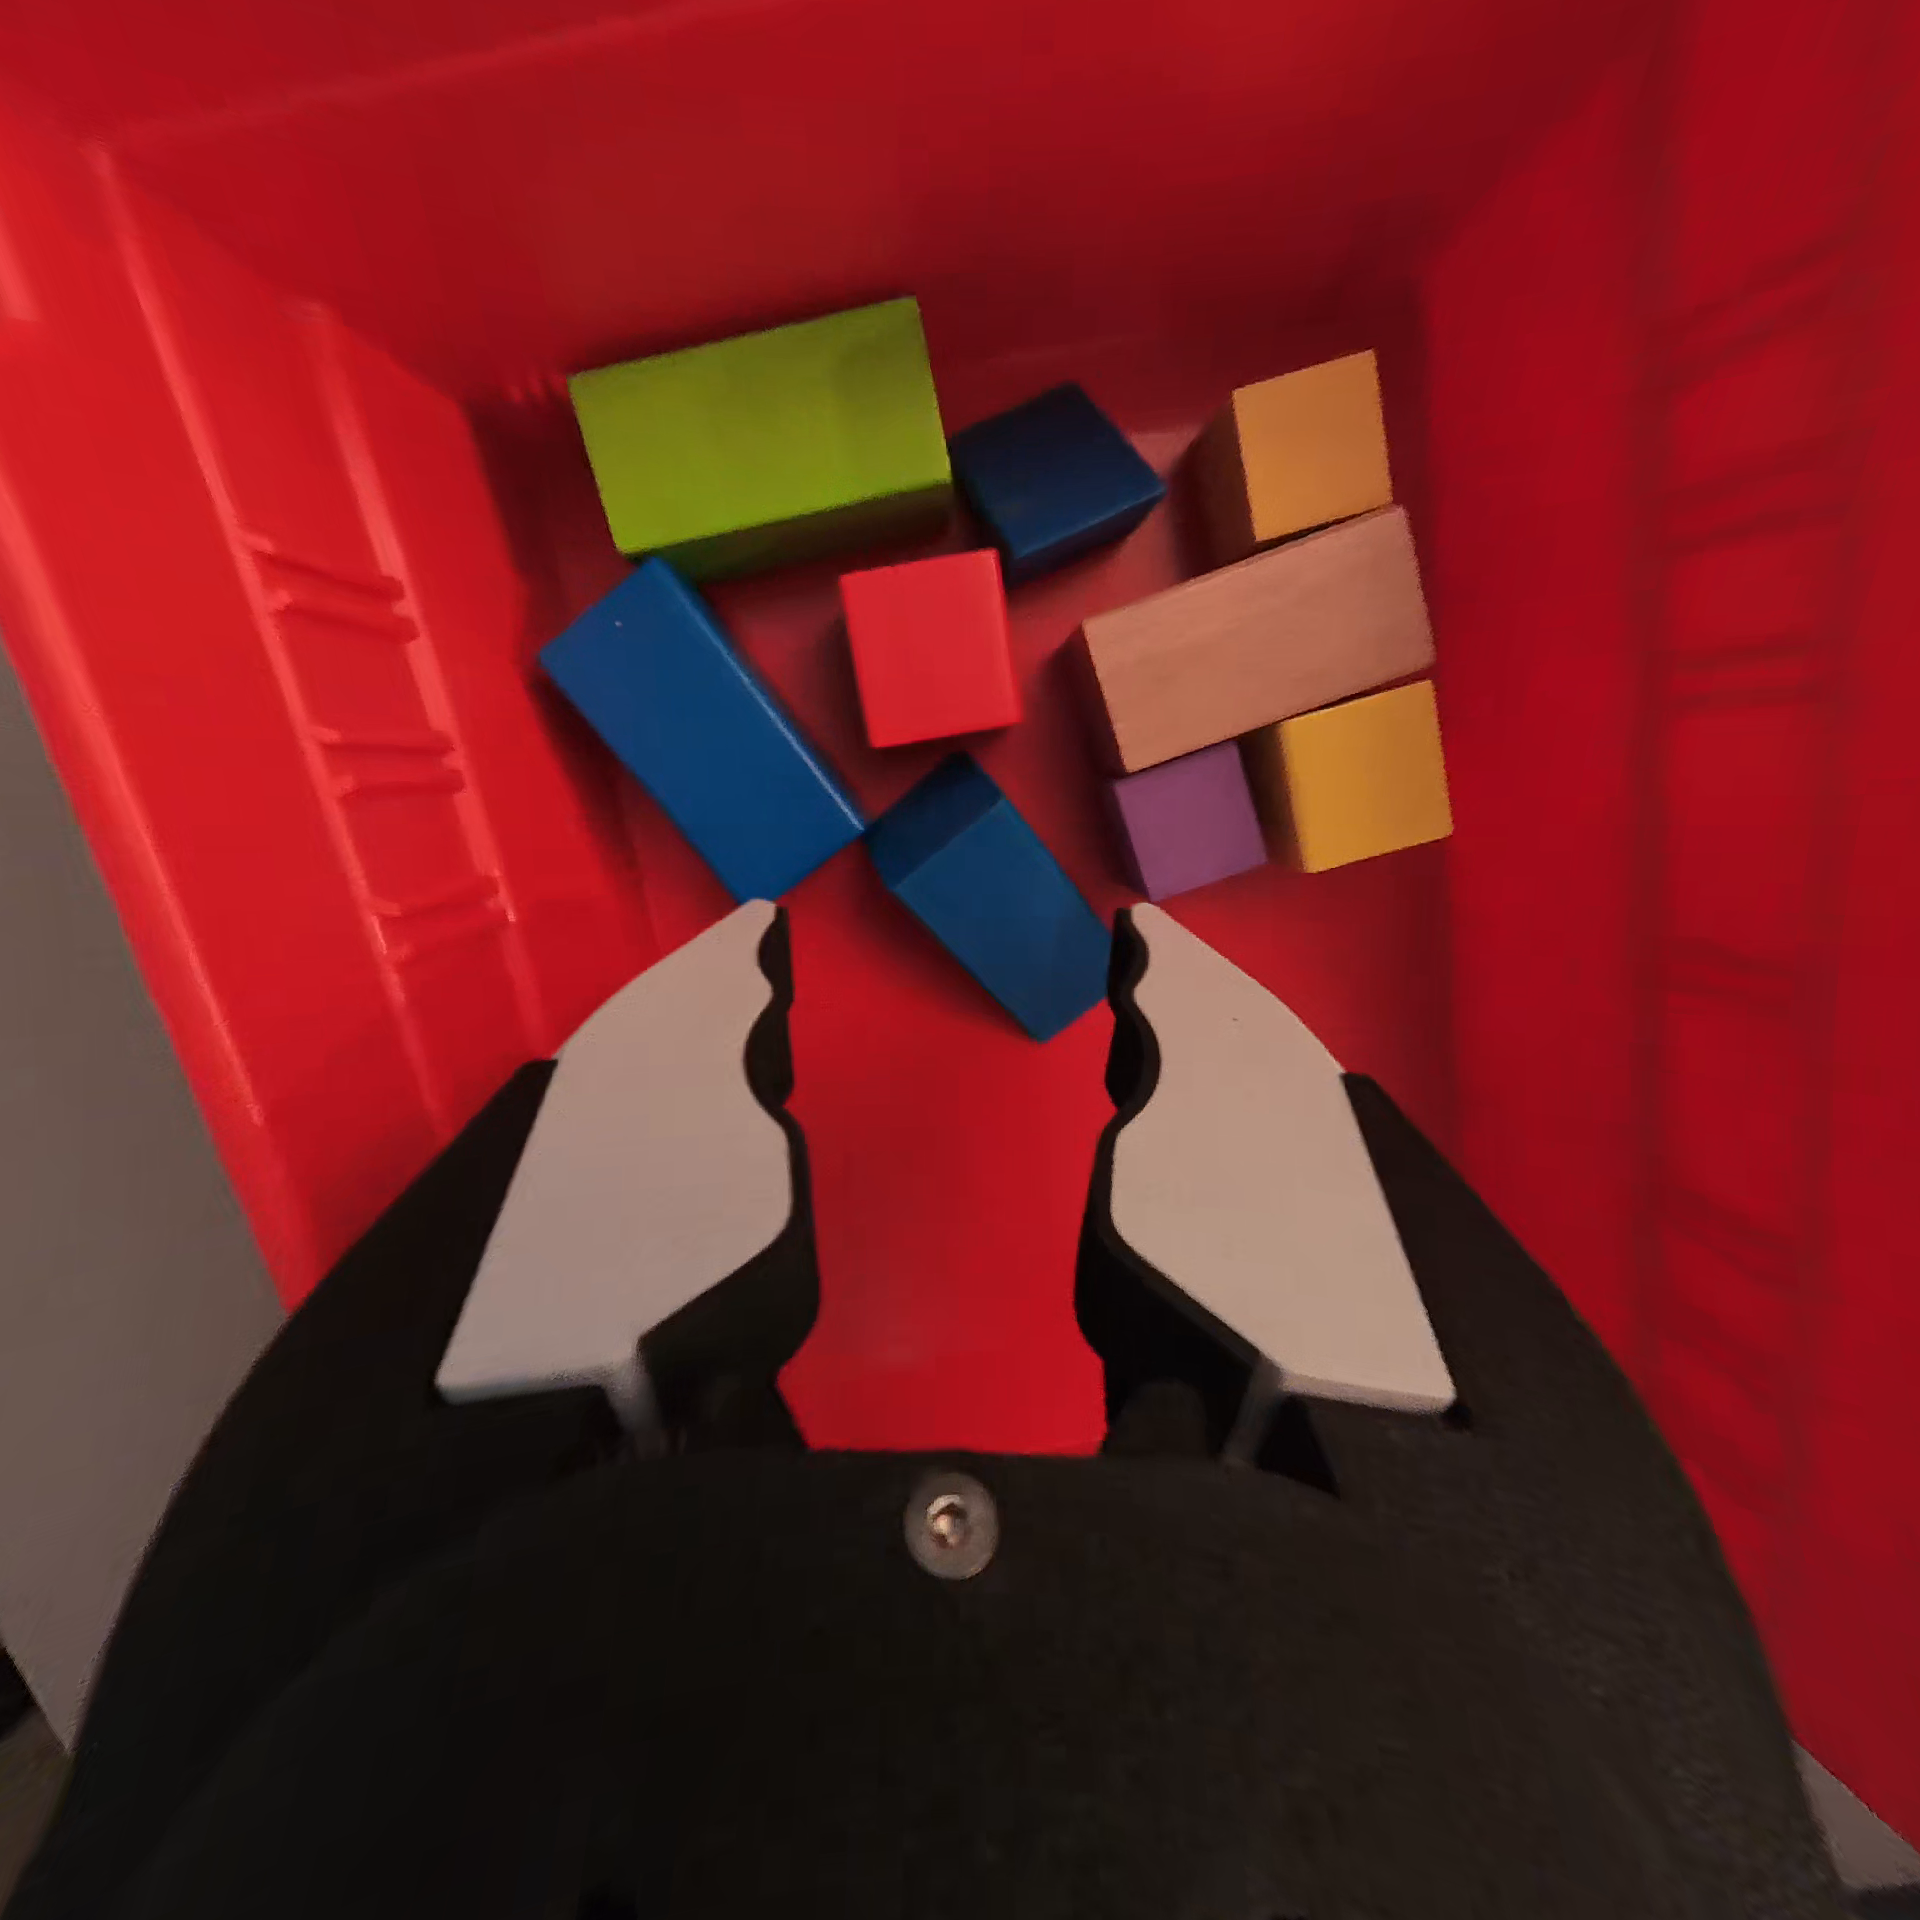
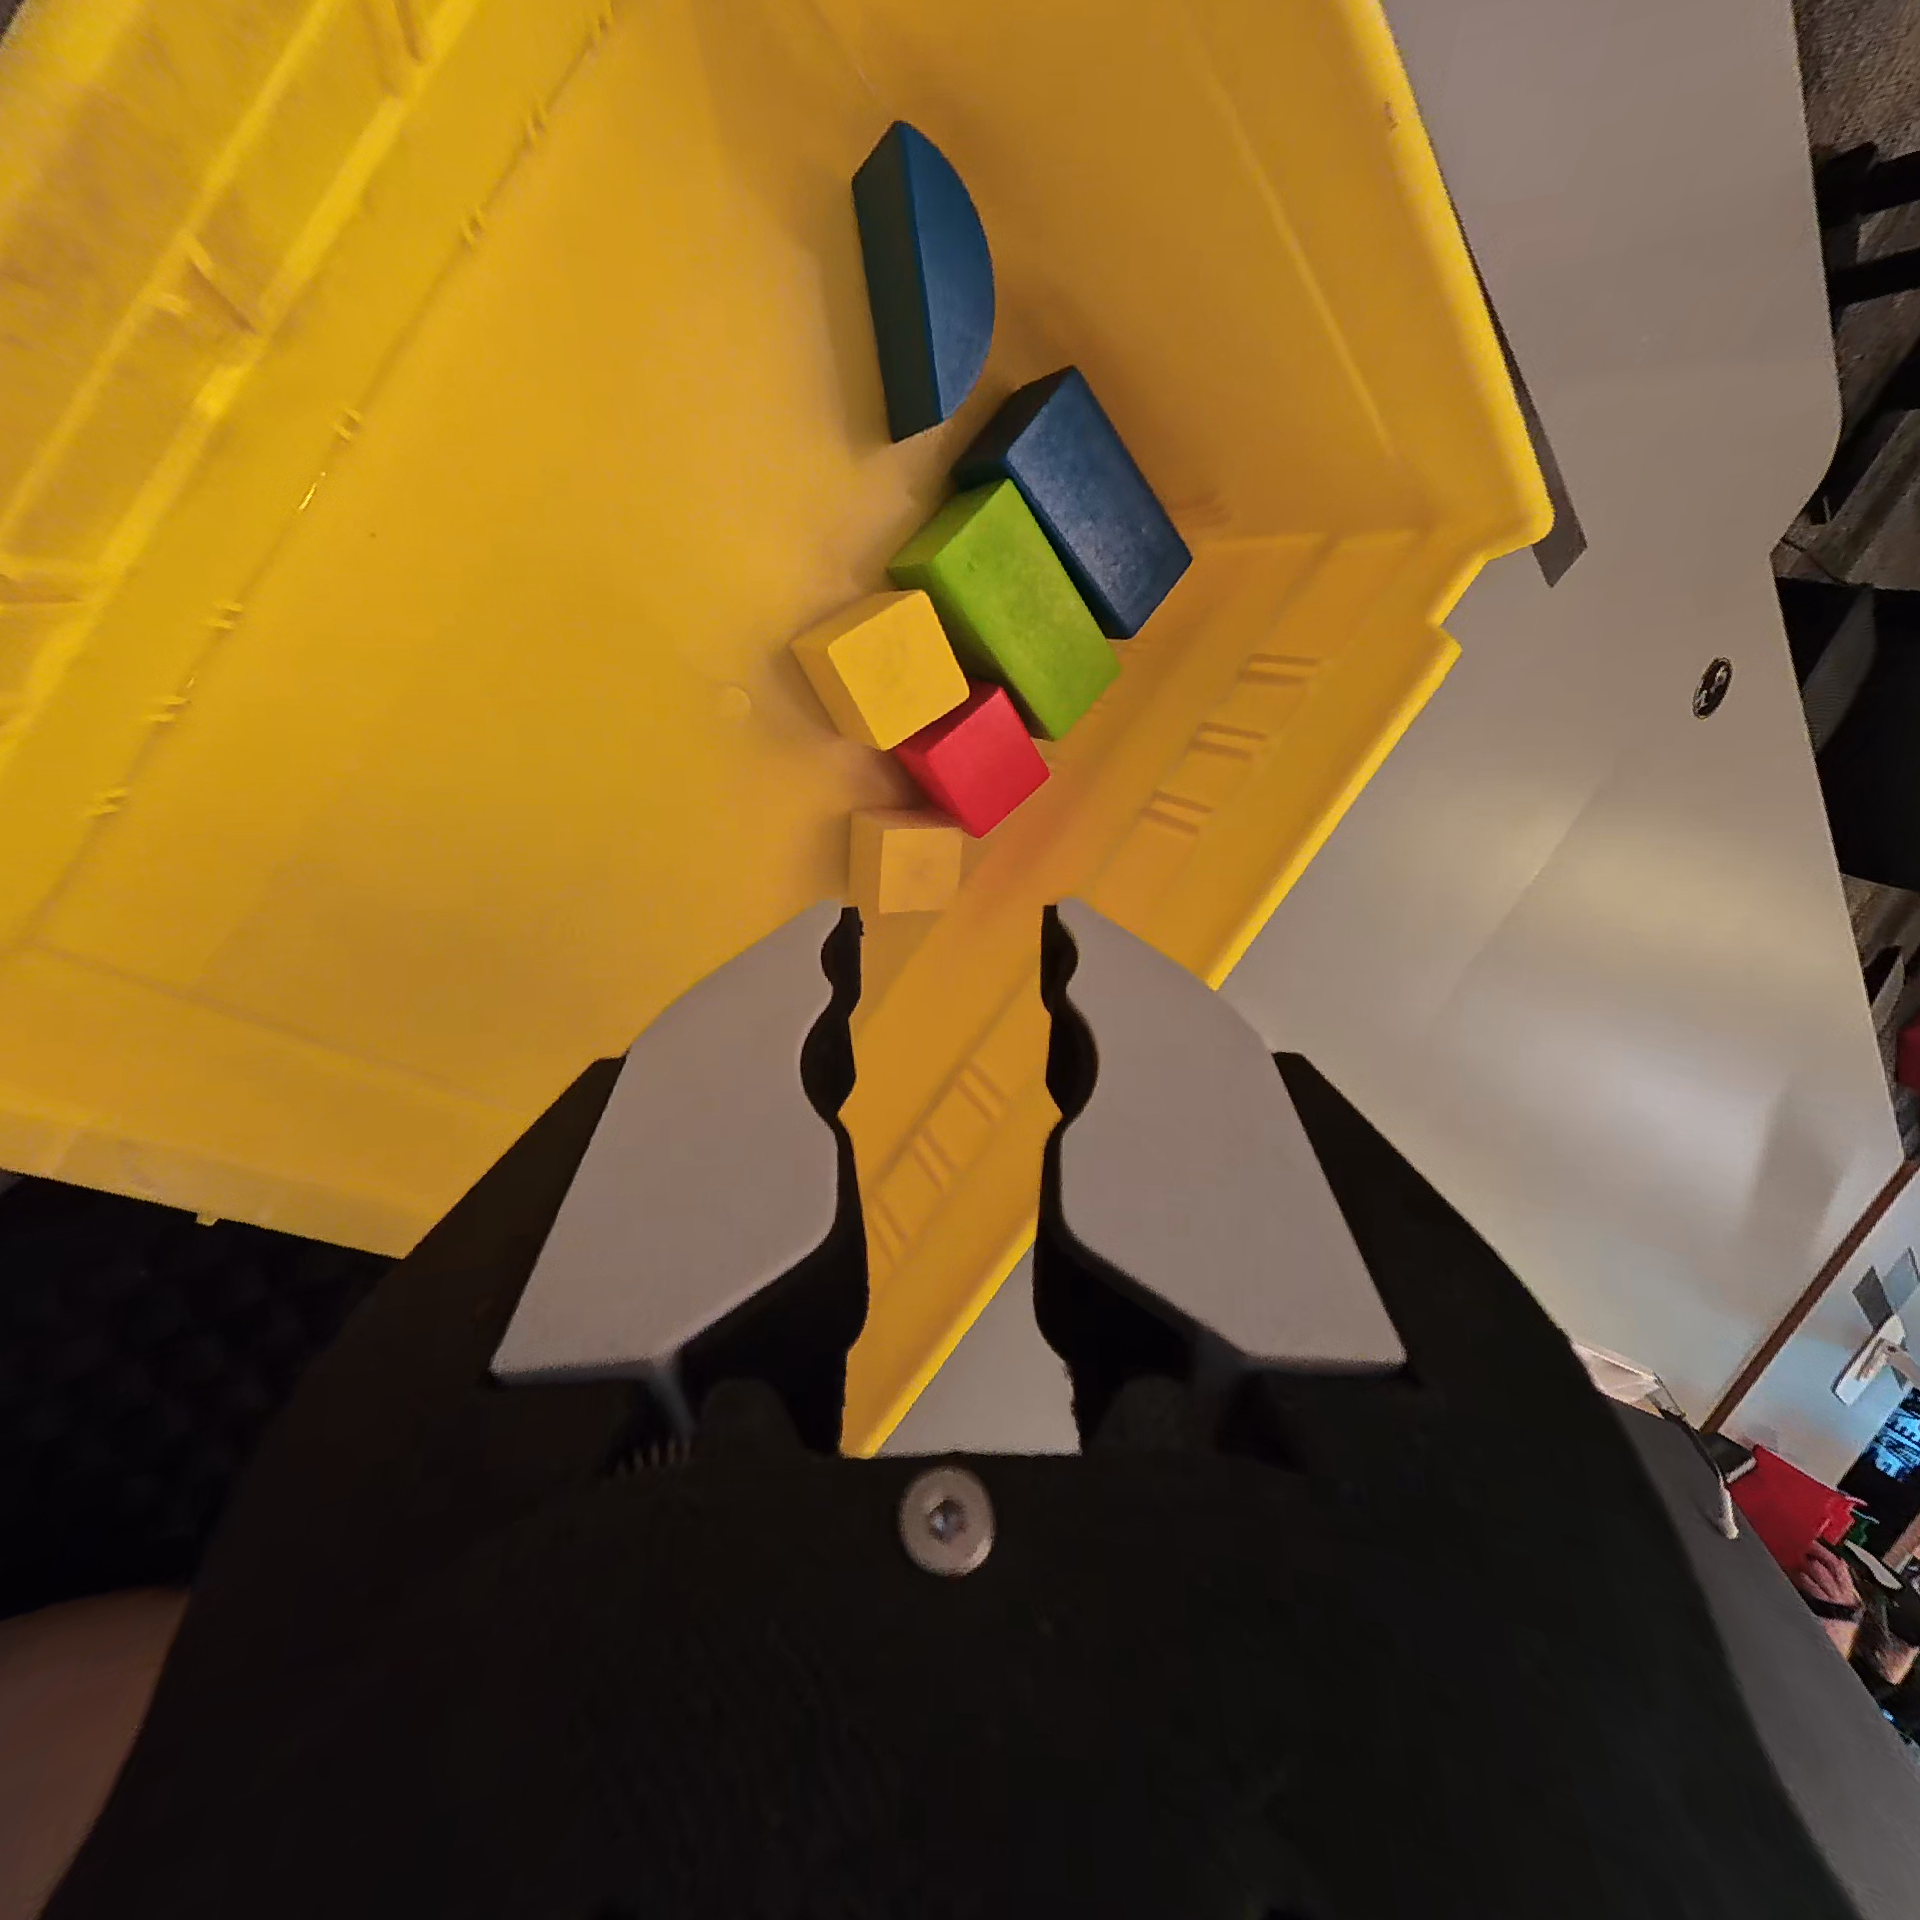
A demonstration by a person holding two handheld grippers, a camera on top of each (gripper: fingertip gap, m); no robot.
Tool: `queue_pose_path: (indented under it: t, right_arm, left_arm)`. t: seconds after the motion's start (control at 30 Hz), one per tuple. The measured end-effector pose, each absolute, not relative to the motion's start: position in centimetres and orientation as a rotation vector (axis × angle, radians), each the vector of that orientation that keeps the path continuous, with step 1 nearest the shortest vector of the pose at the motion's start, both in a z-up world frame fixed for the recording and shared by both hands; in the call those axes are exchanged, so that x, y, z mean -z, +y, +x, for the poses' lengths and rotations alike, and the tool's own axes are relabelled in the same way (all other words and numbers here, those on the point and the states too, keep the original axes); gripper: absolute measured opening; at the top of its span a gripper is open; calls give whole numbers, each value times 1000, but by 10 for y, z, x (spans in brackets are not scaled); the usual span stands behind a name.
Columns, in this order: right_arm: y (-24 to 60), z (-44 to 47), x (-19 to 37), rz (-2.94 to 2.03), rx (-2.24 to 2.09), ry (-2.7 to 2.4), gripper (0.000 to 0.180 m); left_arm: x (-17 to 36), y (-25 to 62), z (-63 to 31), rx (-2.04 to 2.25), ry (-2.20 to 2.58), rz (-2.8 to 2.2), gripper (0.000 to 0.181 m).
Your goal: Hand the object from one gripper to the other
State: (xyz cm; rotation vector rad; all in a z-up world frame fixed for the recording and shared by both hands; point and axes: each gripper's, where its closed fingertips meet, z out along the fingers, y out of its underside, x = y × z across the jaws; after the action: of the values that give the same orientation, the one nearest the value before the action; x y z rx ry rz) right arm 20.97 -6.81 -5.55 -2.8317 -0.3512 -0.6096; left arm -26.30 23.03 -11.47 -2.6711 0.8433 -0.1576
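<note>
Your left gripper (image 1: 945, 914) hangs over the red plastic bin (image 1: 312, 675), fingers spread and empty. Just ahead of its tips, a long blue wooden block (image 1: 696, 727) lies by the left fingertip and a blue wedge-shaped block (image 1: 987, 894) by the right; neither sits between them. Your right gripper (image 2: 951, 914), also released, holds nothing above the yellow plastic bin (image 2: 416, 623); a small yellow wooden cube (image 2: 904, 862) sits just beyond its tips, near the bin's right wall.
</note>
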Motion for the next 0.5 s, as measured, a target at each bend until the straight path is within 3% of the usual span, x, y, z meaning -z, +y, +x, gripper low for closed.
queue_pose_path:
  t: [0.1, 0.5]
  right_arm:
    - [-69, 209, 56, -2834, 603, -350, 35]
    - [-74, 208, 60, -2864, 617, -391, 34]
  left_arm:
    - [122, 229, -261, 172, 816, -2703, 72]
    - [127, 227, -270, 22, 769, -2750, 67]
